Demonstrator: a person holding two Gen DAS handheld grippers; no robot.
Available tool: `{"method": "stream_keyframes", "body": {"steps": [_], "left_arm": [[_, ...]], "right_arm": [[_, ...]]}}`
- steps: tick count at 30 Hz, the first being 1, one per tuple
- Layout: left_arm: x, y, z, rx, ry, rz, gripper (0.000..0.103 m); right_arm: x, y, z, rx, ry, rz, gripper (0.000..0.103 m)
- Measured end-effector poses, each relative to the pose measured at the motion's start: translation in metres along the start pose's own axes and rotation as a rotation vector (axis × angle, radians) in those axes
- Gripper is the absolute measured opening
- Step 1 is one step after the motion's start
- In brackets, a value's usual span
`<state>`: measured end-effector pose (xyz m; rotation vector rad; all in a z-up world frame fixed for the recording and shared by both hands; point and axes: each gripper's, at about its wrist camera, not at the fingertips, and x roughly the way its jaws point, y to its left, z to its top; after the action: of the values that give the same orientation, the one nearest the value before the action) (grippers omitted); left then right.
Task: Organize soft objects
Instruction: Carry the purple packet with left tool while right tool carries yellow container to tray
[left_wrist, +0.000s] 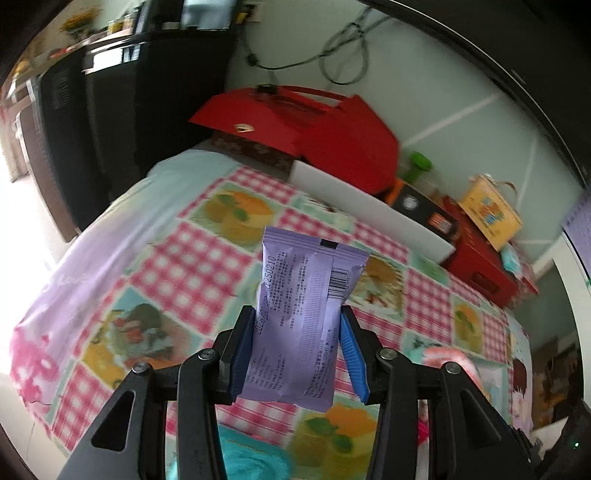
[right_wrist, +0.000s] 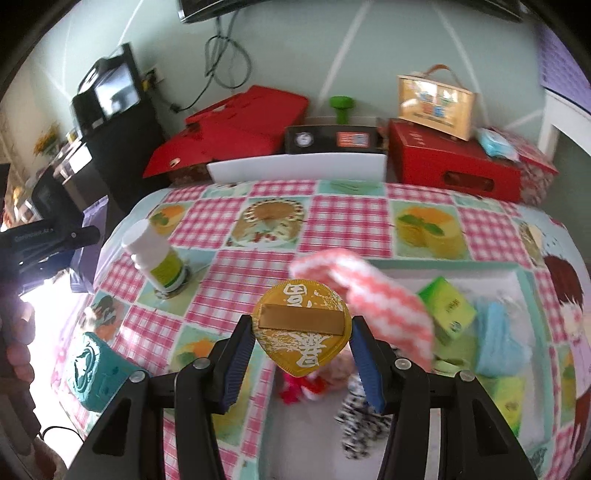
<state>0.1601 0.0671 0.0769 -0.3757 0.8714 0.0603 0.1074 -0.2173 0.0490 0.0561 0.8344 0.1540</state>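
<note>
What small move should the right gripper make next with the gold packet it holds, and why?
Probably lower the gold packet a little into the clear bin and open. The right gripper holds it over the bin's near corner, where the pink-and-white cloth and green packets already sit.

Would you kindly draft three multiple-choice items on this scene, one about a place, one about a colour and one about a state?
1. Where does the white bottle stand?
A. on the checked tablecloth
B. in the clear bin
C. on the red box

2. What colour is the packet in the left gripper?
A. green
B. purple
C. gold

3. How is the right gripper?
A. open and empty
B. shut on a towel
C. shut on the gold pouch

Answers: 1 A, the bottle stands on the cloth, left of the bin; 2 B, the wrapper is pale purple; 3 C, both pads press the pouch's edges.
</note>
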Motion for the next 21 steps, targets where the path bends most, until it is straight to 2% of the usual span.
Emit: {"method": "stream_keyframes", "body": {"steps": [11,21], "left_arm": [[-0.011,-0.064,-0.014,0.155,-0.001,-0.095,0.046],[-0.008,-0.109,-0.033,0.268,0.048,-0.177,0.046]], "right_arm": [[-0.030,-0.063,-0.013,0.133,-0.034,-0.074,0.055],[-0.045,-0.117,-0.023,0.249,-0.050,-0.165,0.055]]}}
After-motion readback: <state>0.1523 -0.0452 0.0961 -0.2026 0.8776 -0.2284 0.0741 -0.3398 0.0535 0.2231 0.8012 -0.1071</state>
